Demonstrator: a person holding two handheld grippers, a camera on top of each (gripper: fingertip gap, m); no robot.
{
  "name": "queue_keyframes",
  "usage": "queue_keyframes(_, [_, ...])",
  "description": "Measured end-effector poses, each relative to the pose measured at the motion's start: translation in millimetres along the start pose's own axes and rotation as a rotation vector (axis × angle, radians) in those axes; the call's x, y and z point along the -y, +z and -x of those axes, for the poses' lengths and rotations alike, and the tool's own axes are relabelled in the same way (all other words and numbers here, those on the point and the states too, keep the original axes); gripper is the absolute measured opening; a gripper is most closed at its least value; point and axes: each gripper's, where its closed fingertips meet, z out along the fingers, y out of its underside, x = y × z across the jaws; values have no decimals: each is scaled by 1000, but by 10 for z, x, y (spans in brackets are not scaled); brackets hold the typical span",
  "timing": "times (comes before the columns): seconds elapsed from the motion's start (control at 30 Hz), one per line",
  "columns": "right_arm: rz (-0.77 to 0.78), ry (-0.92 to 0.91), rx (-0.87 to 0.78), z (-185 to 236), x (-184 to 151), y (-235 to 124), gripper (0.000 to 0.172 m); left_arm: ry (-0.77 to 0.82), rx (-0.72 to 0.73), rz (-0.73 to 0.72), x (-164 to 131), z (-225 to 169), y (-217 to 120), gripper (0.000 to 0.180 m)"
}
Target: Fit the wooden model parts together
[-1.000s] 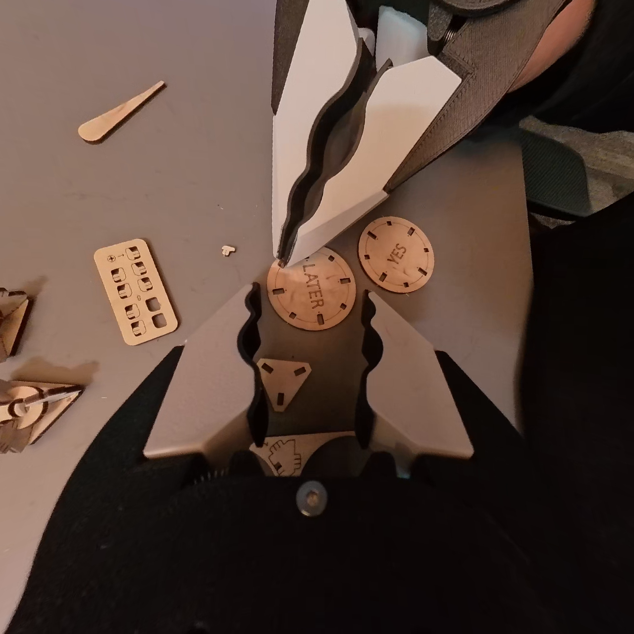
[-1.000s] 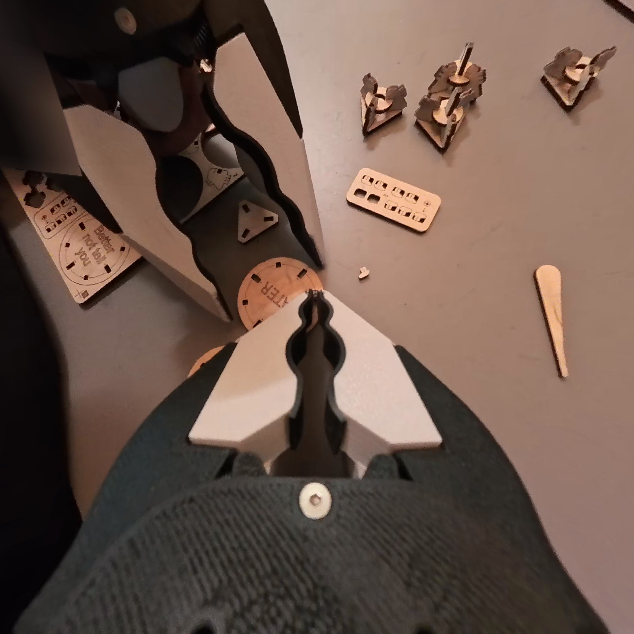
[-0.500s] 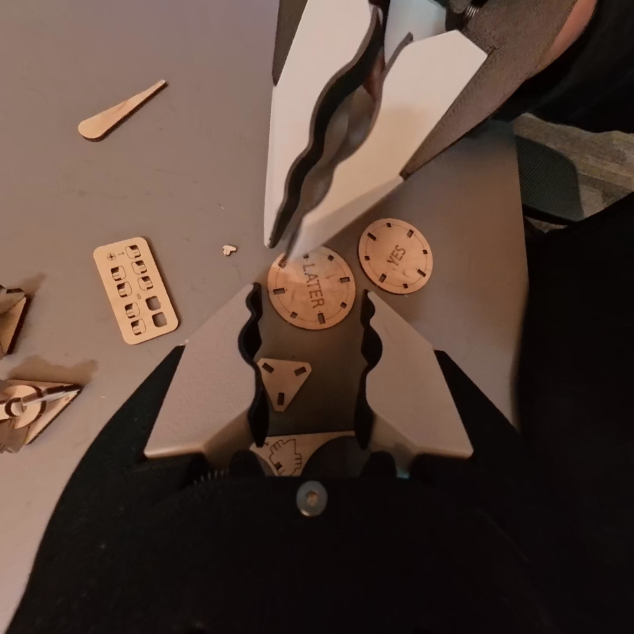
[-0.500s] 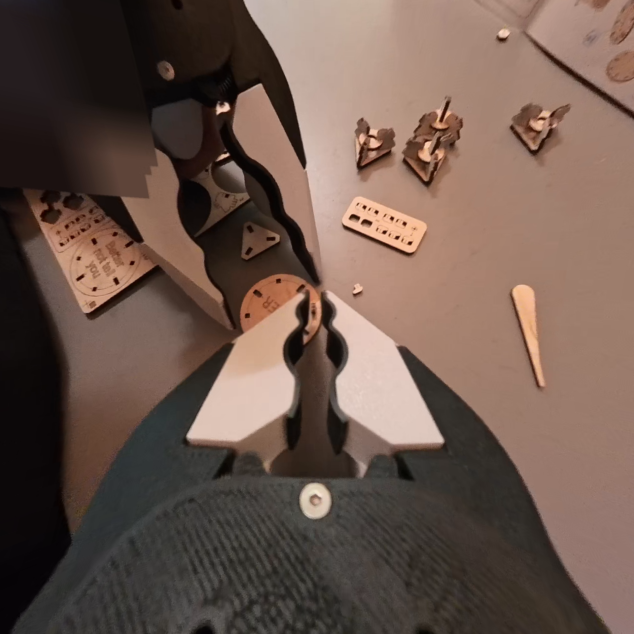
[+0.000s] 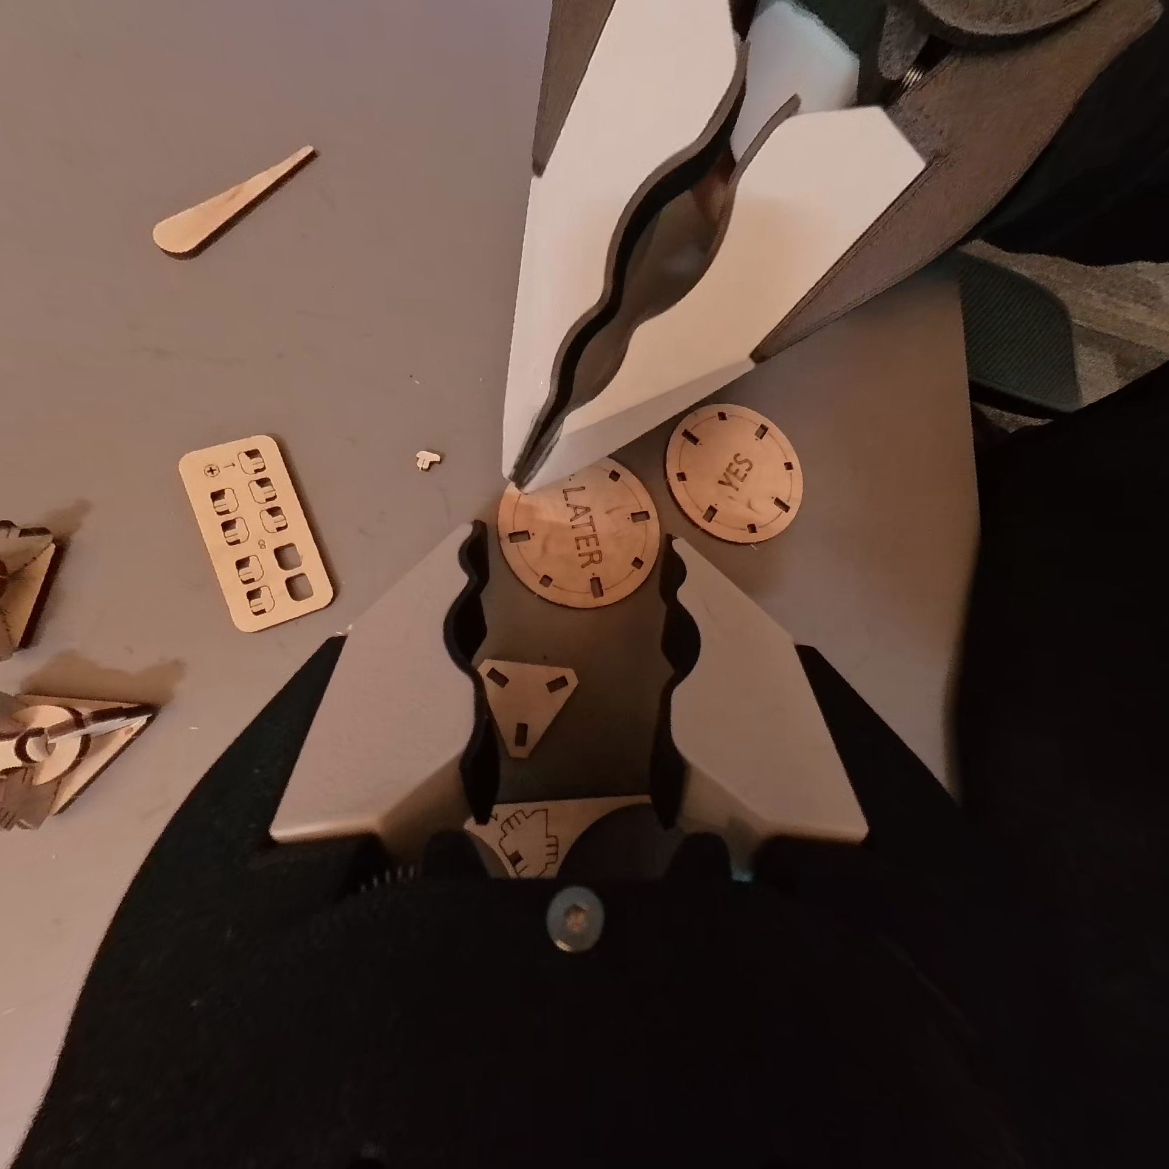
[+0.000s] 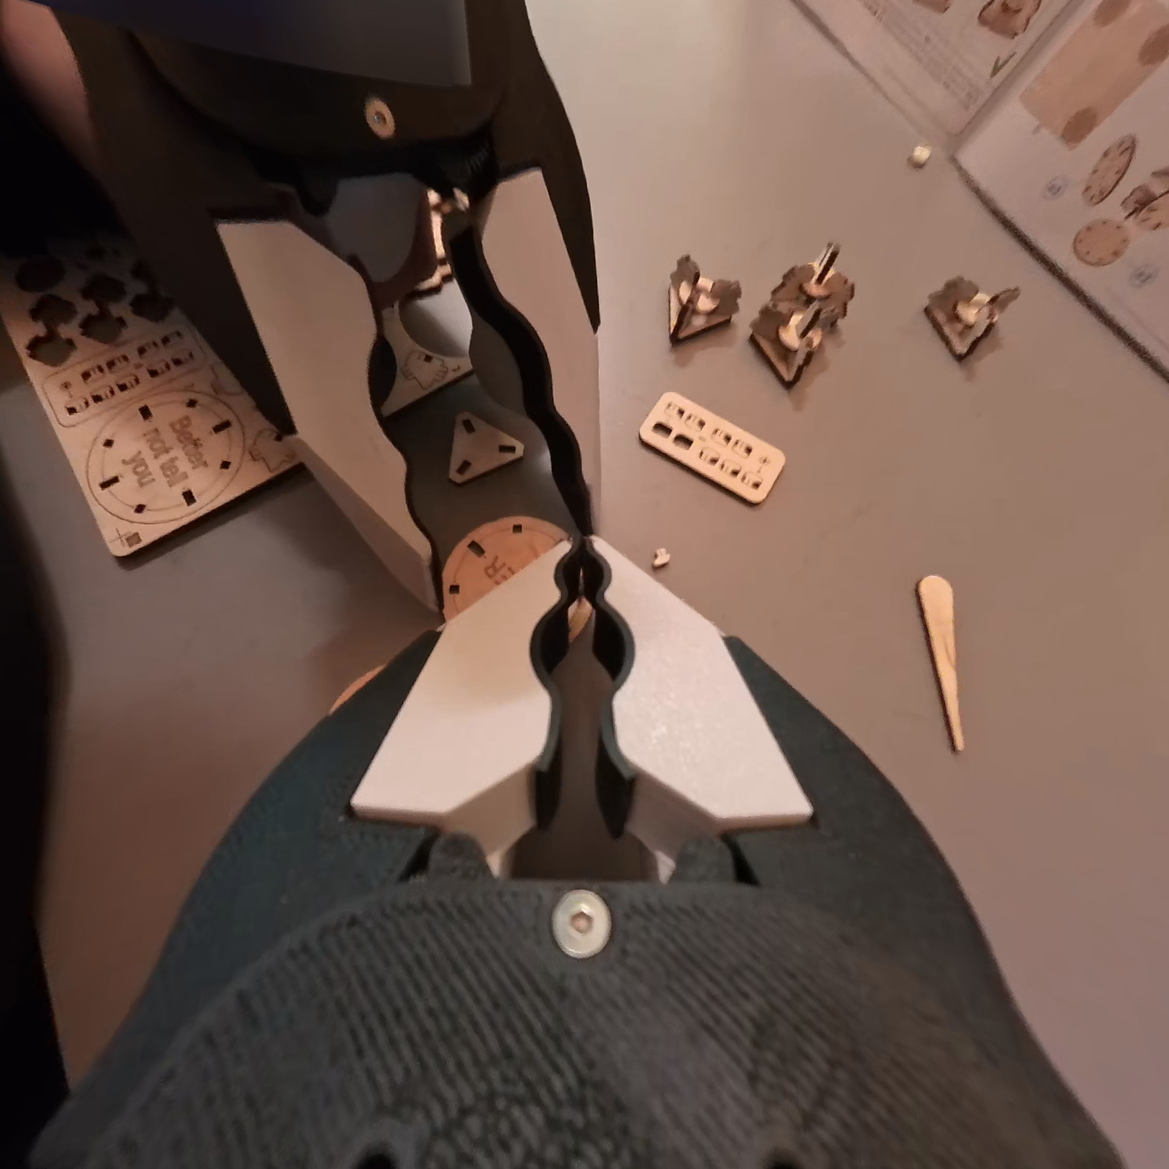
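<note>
Two tools meet over a grey tabletop strewn with laser-cut wooden parts. The right tool is clenched, its black wavy pads meeting at the tips with nothing visible between them; in the left wrist view it comes down from 12 o'clock and its closed tip rests at the 11 o'clock edge of a round wooden disc with lettering. Whether the tip presses on the disc or only hovers over its rim cannot be told.

The left tool stands released, its two fingers well apart. The lettered disc lies flat on the tabletop just ahead of its fingertips, not gripped by either pad. Between the left tool's fingers, nearer its body, lies a small wooden triangle with three slots, also untouched. Behind that, at 6 o'clock, part of a cut wooden sheet shows under the tool.

A second lettered disc lies just beside the first, at its 2 o'clock. At 10 o'clock from the left tool's tips sits a tiny wooden offcut, and farther at 9 o'clock a rounded rectangular plate with small cutouts. A teardrop-shaped wooden stick lies well apart at 10 o'clock. Assembled triangular wooden pieces stand at the left edge; the right wrist view shows three such assemblies in a loose row, and a larger engraved wooden sheet behind the left tool.
</note>
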Motion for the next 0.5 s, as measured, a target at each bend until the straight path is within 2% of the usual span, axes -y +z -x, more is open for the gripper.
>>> queue_keyframes(0.07, [57, 7, 6, -3, -113, 47, 0, 2, 2, 1, -1, 0, 1, 52])
queue_keyframes(0.27, [-24, 15, -11, -35, 33, -34, 0, 0, 2, 0, -2, 3, 2, 52])
queue_keyframes(0.37, [47, 38, 17, -10, -114, 38, 0, 2, 4, 1, -4, 4, 3, 52])
queue_keyframes(0.5, [-8, 20, -18, -41, -15, -1, 0, -3, 1, -1, -3, 7, 4, 52])
